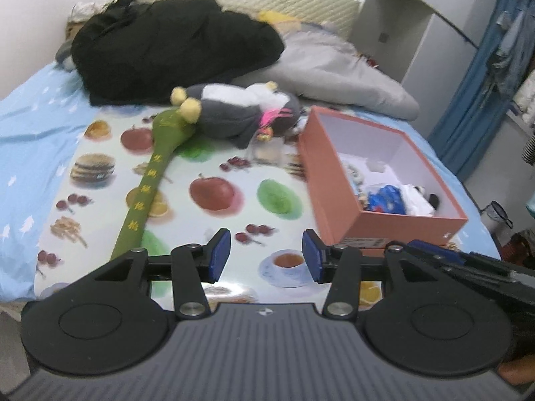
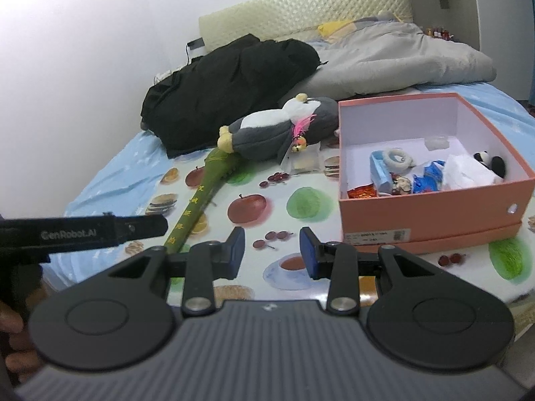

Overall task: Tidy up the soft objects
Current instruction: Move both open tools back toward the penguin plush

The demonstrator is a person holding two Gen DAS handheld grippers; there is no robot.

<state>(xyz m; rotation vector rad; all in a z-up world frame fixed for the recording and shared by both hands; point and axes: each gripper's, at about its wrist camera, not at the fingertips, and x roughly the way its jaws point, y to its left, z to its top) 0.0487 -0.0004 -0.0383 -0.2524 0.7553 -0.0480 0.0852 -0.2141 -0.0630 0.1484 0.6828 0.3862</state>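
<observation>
Closest to us, the left gripper (image 1: pixel 266 255) has its jaws apart with nothing between them, and below the gap we see only the printed mat (image 1: pixel 214 224) with its fruit and burger pictures. The right gripper (image 2: pixel 271 254) also stands with its jaws released and empty, a little narrower, above a printed tea cup on the same mat. In the right wrist view the black body of the left gripper enters from the left edge, so both tools are side by side at the near end of the mat. The mat lies on the bed (image 1: pixel 30 127), which has a light blue sheet. On the mat, to the left, a long green plush stick (image 1: pixel 147 193) with yellow characters runs away from us, and its far end touches the grey and white plush toy (image 1: pixel 240 110) that lies on its side with yellow feet and a pink tuft. To the right stands the orange box (image 2: pixel 431 214), open, well apart from the plush stick. Inside it we see small soft things: a little panda toy (image 2: pixel 490 160), a white ring, blue packets and white cloth. Farther away, a black jacket (image 1: pixel 167 50) and a grey blanket (image 1: pixel 337 70) are piled on the bed before the pale headboard (image 2: pixel 301 10).
</observation>
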